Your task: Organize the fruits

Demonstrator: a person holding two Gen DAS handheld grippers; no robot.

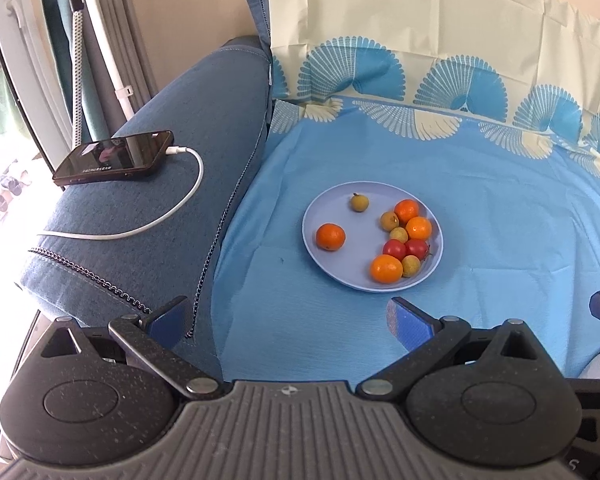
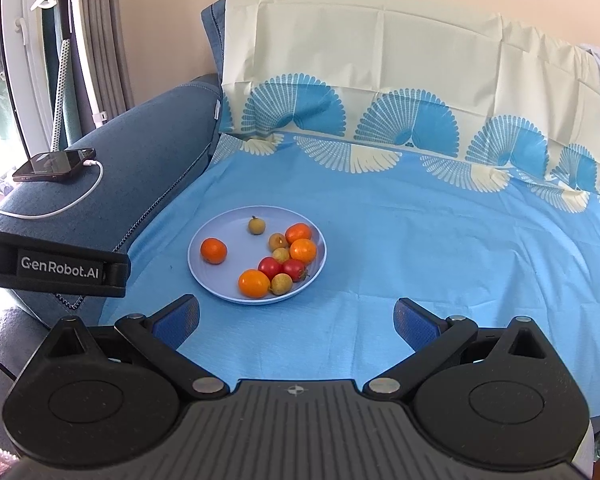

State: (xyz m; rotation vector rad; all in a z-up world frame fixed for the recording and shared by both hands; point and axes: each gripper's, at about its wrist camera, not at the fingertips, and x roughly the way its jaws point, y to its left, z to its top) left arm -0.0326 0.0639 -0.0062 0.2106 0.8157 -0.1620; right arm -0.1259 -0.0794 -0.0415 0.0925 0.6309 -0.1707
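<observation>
Nearest the cameras, both tools are hanging above the light blue bedsheet [image 2: 420, 240] with nothing between their fingers. The left gripper [image 1: 288, 320] is standing spread wide, its blue pads well apart, and the right gripper [image 2: 296, 320] is gaping the same way, empty.

Just beyond them, the round pale blue plastic plate [image 2: 216, 232] is sitting on the sheet and holding all the fruit. Counting from the near rim outward: 4 small orange mandarins, 2 red cherry tomatoes [image 2: 282, 268] and 4 small tan longans. 1 near mandarin [image 2: 254, 283] is touching a longan [image 2: 281, 283] and the tomatoes; 2 more mandarins [image 2: 302, 242] are crowding the right side with 2 longans [image 2: 279, 247]. 1 mandarin [image 2: 213, 250] is lying alone at the left, and 1 stemmed longan [image 2: 256, 225] is lying apart near the far rim.

Everything looks light. The mandarins are probably giving a little under pressure, so a gentle pinch across the widest part should suit them. The tomatoes look smooth, slippery and easily burst. The longans seem thin-shelled, round and ready to roll. The clustered pieces are leaving little finger room; the 2 loners are offering the clearest approach.

Farther left, a black smartphone [image 1: 114, 156] with a white charging cable [image 1: 148, 224] is resting on the denim-blue sofa arm [image 1: 160, 120].
</observation>
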